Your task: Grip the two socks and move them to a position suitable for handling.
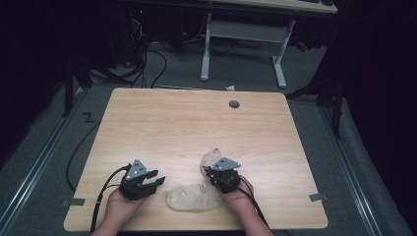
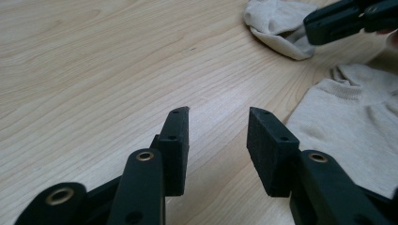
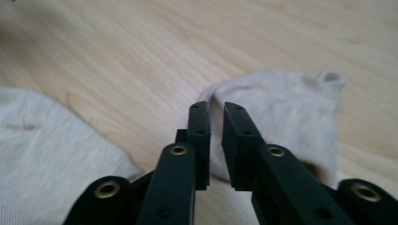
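Two beige socks [image 1: 189,197] near table [image 1: 196,128] front edge; right hand-held gripper [image 3: 216,110] pinching farther sock [image 3: 281,108]; left hand-held gripper [image 2: 218,124] apart.

Light wood table [image 1: 162,123], grey carpet floor [image 1: 246,73], white-legged desk [image 1: 280,64] behind, dark surroundings

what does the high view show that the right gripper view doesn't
The high view alone takes in the whole table, its grey grommet, the left gripper with jaws apart and nothing between them, both hands, and the white desk frame on the floor behind. The right gripper view alone shows the right gripper with its jaws nearly closed on the edge of the farther sock. Both show the two beige socks, including the nearer sock, on the wood.
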`<state>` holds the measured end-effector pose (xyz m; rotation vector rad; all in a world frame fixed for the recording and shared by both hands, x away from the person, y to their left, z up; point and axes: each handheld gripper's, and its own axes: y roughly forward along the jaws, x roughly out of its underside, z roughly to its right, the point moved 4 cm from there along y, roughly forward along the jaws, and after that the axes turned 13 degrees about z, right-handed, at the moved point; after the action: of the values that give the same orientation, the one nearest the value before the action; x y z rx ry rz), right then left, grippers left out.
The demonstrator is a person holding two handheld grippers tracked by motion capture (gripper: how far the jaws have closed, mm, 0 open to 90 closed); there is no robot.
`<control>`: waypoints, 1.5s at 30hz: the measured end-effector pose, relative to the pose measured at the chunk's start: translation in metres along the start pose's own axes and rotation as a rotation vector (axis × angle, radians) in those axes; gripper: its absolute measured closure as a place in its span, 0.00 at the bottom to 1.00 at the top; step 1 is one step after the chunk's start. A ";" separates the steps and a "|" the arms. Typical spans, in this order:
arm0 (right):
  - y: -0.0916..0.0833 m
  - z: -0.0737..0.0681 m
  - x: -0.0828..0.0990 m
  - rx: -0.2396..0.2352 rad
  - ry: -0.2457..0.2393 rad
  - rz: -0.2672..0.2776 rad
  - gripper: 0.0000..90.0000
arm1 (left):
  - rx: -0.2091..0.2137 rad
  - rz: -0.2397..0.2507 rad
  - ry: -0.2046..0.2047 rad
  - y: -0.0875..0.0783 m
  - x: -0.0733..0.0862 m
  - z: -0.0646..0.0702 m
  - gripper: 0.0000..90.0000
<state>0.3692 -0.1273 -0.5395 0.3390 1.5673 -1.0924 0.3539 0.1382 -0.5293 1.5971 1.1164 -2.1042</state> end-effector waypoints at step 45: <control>-0.044 0.048 -0.004 0.164 0.178 0.183 0.90 | 0.016 -0.001 0.012 0.007 -0.005 0.005 0.66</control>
<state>0.3682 -0.1866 -0.5124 0.6939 1.5703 -1.0722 0.3568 0.1292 -0.5269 1.6188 1.1078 -2.1117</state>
